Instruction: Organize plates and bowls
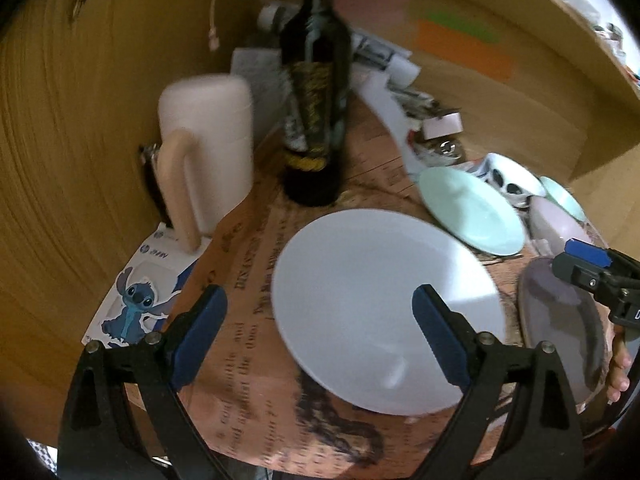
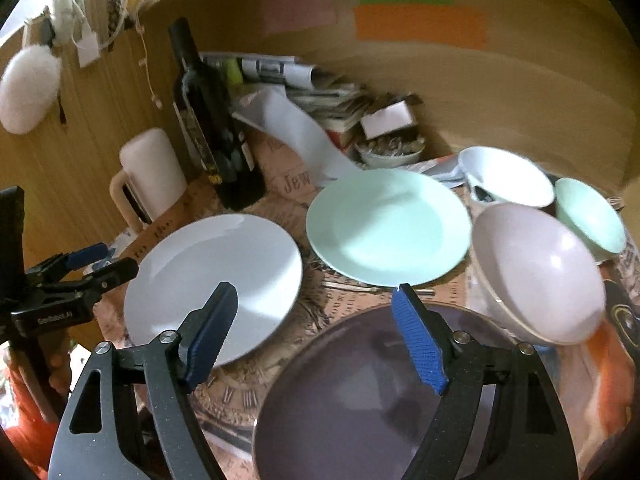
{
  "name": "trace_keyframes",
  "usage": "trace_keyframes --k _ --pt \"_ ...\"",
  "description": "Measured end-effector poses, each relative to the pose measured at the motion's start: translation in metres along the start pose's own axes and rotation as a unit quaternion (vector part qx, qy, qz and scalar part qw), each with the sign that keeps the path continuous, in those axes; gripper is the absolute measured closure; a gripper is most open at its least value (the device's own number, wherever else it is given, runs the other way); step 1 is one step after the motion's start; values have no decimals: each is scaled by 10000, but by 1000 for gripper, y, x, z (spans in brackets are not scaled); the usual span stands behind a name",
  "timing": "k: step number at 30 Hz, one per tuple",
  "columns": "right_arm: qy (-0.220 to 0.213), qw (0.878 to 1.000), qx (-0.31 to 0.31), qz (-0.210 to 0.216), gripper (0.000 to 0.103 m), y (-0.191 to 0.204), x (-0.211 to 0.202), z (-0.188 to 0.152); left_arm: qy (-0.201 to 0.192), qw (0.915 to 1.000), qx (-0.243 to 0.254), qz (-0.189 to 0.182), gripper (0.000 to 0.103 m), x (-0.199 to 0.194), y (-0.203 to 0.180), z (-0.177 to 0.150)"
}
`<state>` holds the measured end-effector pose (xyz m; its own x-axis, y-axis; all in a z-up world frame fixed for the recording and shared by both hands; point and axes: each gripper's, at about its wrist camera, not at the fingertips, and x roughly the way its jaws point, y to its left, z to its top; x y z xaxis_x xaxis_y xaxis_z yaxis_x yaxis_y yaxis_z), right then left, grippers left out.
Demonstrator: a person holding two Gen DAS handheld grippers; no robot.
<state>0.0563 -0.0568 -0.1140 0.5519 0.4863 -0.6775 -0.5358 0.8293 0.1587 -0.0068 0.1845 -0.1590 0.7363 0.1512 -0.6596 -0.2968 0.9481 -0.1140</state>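
Just ahead of my left hand-held gripper (image 1: pixel 320 332) lies the white plate (image 1: pixel 384 312), flat on the table (image 1: pixel 248 264). The right finger stands over the plate's face, the left finger over bare table beside its near-left rim. Jaws wide apart, nothing between the pads, nothing held.

My right hand-held gripper (image 2: pixel 316 336) is likewise spread and empty. It hangs over the far rim of the dark purple plate (image 2: pixel 360 400), which lies directly below and ahead of it. I cannot tell whether either gripper touches its plate.

Relation that matters: each hand has one plate squarely in front, white to the left, purple to the right, the two plates side by side and close. Plates are round, so no long axis; the approach must come in at a rim. The mint plate (image 2: pixel 386 226) sits farther back, between them, nearer the right hand. Behind it to the right cluster three bowls: pink bowl (image 2: pixel 536 268), white bowl (image 2: pixel 508 176), mint bowl (image 2: pixel 588 216), packed tight, seemingly touching.

Surface: printed paper covering, newsprint pattern. Room: wood-panelled corner, crowded. A dark bottle (image 1: pixel 316 92) and a white jug (image 1: pixel 208 148) stand just behind the white plate; I judge lifting there needs care.
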Motion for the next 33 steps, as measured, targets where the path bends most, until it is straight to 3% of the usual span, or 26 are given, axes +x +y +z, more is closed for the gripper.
trace_keyframes --k 4,8,16,24,33 --pt "292 9996 -5 2 26 8 19 4 57 10000 -66 49 8 11 13 -1" --pt "572 9984 -13 0 30 14 37 8 183 9997 -140 -47 21 20 23 -1" --pt "1102 9939 -39 43 59 19 68 11 369 9989 -154 -260 46 32 30 1" --pt "1425 9896 53 184 78 21 84 8 621 9967 -192 -483 68 42 33 -6" --pt "1439 9893 110 232 80 23 86 8 734 9937 -112 -836 76 41 25 -12"
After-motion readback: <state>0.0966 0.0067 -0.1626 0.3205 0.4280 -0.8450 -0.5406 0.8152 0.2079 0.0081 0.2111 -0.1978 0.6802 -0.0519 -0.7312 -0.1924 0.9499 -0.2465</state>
